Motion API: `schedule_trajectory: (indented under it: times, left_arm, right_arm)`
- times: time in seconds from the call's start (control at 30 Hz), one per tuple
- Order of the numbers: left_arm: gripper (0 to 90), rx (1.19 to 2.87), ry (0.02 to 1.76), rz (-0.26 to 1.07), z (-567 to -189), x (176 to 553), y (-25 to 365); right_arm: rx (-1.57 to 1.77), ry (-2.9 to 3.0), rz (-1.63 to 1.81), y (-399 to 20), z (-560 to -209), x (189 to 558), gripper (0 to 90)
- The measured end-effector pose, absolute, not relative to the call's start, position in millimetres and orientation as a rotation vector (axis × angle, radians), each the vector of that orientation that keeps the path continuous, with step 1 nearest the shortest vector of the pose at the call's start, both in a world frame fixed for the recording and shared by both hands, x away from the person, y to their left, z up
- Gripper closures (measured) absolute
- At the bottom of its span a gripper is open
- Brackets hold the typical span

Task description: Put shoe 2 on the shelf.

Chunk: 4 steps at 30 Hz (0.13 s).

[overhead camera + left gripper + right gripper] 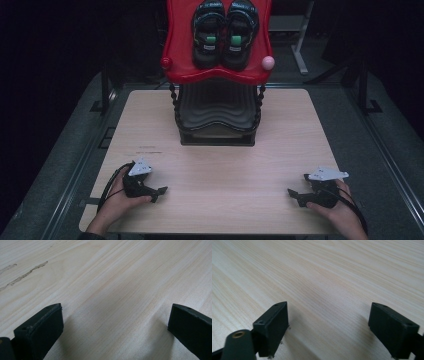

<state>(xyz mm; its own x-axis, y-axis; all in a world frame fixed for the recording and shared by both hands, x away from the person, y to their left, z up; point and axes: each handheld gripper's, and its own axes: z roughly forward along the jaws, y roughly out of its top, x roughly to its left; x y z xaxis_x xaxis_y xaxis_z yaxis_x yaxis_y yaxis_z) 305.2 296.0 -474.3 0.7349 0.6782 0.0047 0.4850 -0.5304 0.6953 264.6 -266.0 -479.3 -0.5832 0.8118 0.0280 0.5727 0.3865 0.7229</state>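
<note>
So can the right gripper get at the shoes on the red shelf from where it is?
Probably yes: the right gripper stands open, the shoes lie uncovered, and bare table lies between.

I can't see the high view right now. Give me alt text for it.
A person's hands rest a left claw and a right claw on a bare wooden table, both pointing inward. At the far edge, a red rack holds black shoes.

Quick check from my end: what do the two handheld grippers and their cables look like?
Both are black. The left gripper and right gripper each carry a grey three-cornered plate on top and trail a black cable past the hand. Their jaws are blocky, matte black, with small screw holes.
</note>
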Motion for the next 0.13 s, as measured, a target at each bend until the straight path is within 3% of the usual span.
schedule_trajectory:
  times: [0.13]
  left_arm:
    - [0.0,2.239,0.875,0.358,-474.2,304.6,296.1]
  right_arm:
    - [1.221,2.312,1.003,-266.2,-479.5,264.8,13.2]
